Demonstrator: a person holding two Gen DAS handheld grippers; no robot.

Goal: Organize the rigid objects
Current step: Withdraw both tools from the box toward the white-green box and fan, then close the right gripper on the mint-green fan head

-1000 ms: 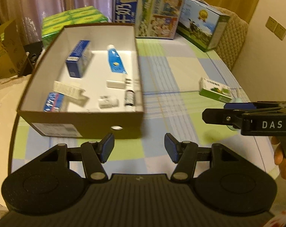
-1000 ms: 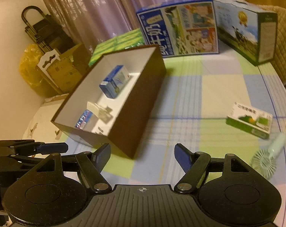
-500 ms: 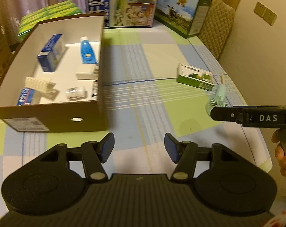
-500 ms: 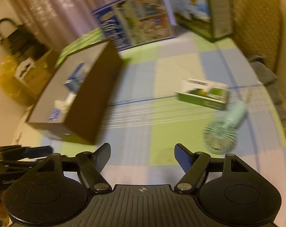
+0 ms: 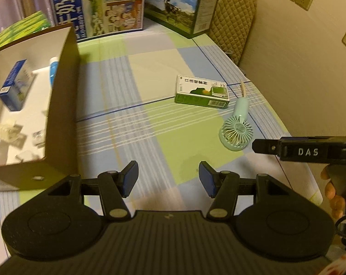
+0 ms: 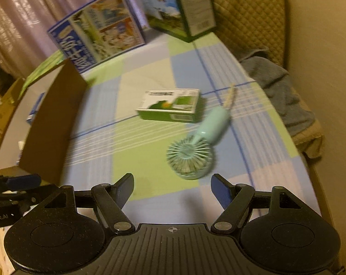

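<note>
Both claws, left gripper and right gripper, hang released and empty; I've swung from the brown cardboard box toward the mint handheld fan, lower centre, next to collect.

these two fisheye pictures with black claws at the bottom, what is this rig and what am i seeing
No robot here: a person holds a two-finger gripper in each hand, each carrying a camera looking along its fingers. One picture looks over the left gripper, the other over the right gripper. Both are open and hold nothing. On the checked tablecloth lie a small green and white carton and a mint green handheld fan. Left of them stands an open brown cardboard box that already holds small packages.
</note>
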